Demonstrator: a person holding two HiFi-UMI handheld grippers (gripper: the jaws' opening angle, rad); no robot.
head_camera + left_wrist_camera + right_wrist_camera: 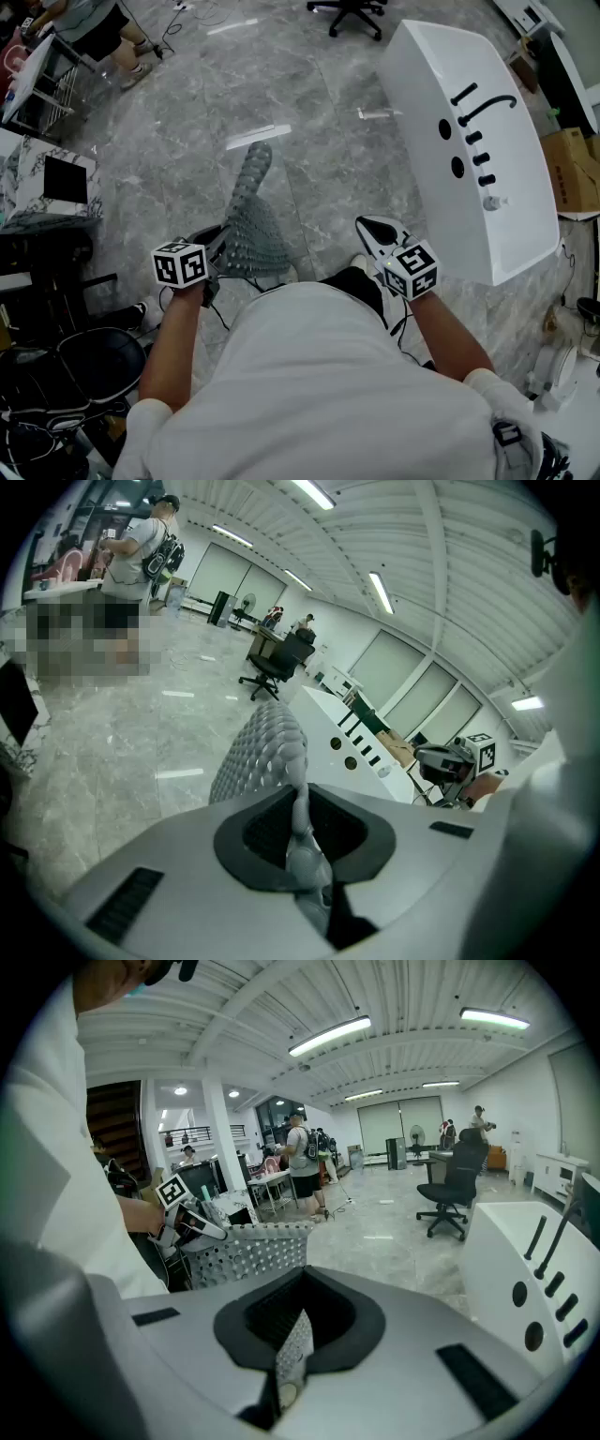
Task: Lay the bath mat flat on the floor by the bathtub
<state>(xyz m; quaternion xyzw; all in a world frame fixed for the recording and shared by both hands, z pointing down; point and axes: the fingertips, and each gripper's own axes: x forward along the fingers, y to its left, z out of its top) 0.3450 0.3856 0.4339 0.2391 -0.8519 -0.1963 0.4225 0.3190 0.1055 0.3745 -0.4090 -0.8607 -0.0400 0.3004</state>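
The grey bubbly bath mat [247, 221] hangs in the air in front of me, its far end trailing away over the marble floor. My left gripper [220, 246] is shut on one edge of it; in the left gripper view the mat [264, 750] rises out of the shut jaws of that gripper [302, 829]. My right gripper [373, 231] is shut on another corner, and the perforated mat [246, 1252] runs from that gripper [291, 1346] across to the left one. The white bathtub [469, 141] stands on the floor to the right, close beside the right gripper.
A black office chair [352, 11] stands at the far side. A person [101, 33] is by a rack at the upper left. A marble-patterned stand [47, 178] and a dark chair [103, 361] crowd the left; a cardboard box [570, 169] lies behind the tub.
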